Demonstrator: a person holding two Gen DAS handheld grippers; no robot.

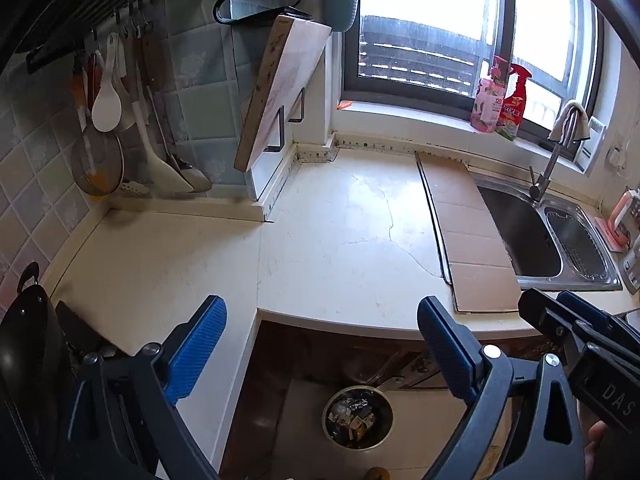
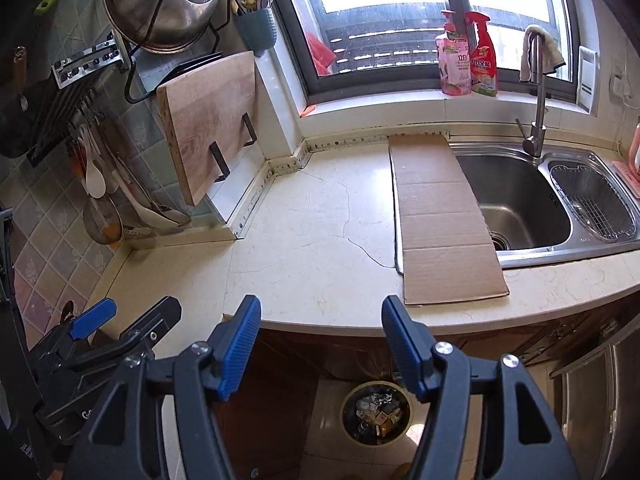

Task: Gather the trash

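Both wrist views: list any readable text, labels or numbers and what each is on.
"DAS": on the body of the right gripper, cut off at the frame edge.
"G": on the left gripper body, the rest hidden.
Pink bottle and red spray bottle: printed labels, too small to read.

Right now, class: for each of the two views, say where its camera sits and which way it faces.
Left wrist: on the left gripper, angled down over the countertop; its blue fingers and the right gripper show.
Right wrist: on the right gripper, facing the sink and window; the left gripper shows.
Shared: cardboard, trash bin.
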